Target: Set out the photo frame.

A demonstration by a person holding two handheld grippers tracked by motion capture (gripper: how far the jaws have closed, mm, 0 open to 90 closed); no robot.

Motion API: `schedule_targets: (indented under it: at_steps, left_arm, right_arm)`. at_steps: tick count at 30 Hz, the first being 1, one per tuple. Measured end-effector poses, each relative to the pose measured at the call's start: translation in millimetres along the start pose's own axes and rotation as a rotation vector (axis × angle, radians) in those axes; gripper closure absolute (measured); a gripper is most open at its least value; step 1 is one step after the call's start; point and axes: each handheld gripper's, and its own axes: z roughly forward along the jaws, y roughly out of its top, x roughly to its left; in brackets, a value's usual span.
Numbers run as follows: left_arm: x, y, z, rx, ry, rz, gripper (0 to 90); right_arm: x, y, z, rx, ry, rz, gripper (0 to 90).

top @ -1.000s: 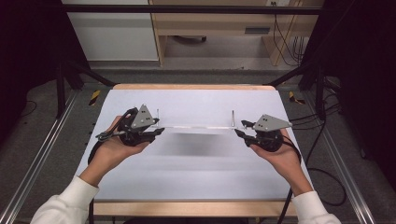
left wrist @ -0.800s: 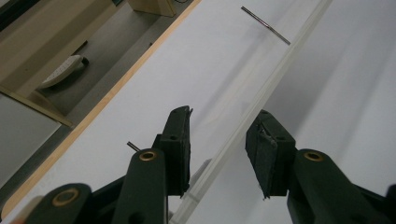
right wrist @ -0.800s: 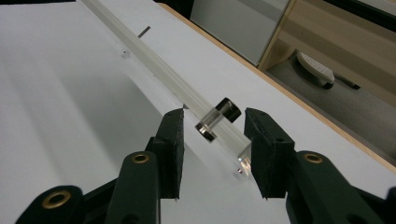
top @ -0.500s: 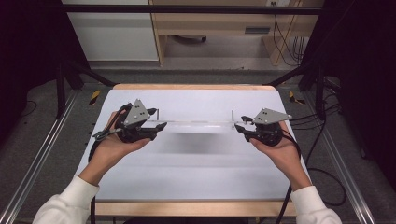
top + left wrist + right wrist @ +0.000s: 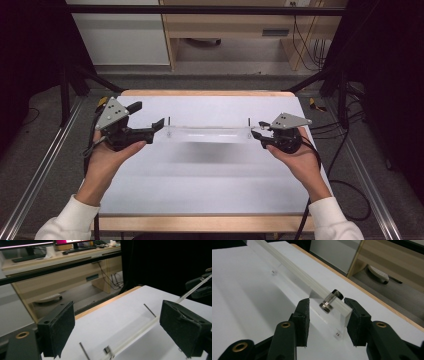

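Now | clear acrylic panel, long, thin | left gripper just opened | right gripper clamps panel end

Right claw gripping clear acrylic bar, white table

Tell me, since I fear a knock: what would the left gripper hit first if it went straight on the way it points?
Probably the clear strip: the left gripper points along it, jaws just opened wide, with its near end between them, untouched. The right gripper is shut on the far end. Depth is unclear.
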Motion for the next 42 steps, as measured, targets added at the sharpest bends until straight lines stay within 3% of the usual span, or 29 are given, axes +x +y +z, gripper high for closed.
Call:
schedule_targets:
  at_steps: [5,10,20,24,35,42]
  left_arm:
    - [18.0,-14.4,-19.4,-0.008,0.038,-0.044,10.7]
    - [22.3,-29.9,-24.6,0.019,0.041,-0.036,10.0]
    - [19.1,-94.3,-6.7,0.132,0.025,-0.077,9.0]
    - [17.5,-114.4,1.7,0.199,0.02,-0.07,8.9]
    - [13.7,-145.8,7.7,0.303,0.007,-0.067,8.2]
    - [14.0,-155.3,3.7,0.337,-0.001,-0.069,8.2]
  right_arm:
    - [-2.4,3.1,2.8,-0.005,-0.015,0.019,56.9]
    - [-5.0,5.8,5.0,-0.009,-0.024,0.028,56.7]
    - [-13.0,13.2,12.0,-0.019,-0.043,0.066,55.7]
    - [-19.3,16.3,18.1,-0.04,-0.057,0.097,54.9]
    - [-44.5,26.6,43.1,-0.086,-0.091,0.197,54.0]
    - [-59.2,29.0,58.3,-0.103,-0.095,0.264,54.0]
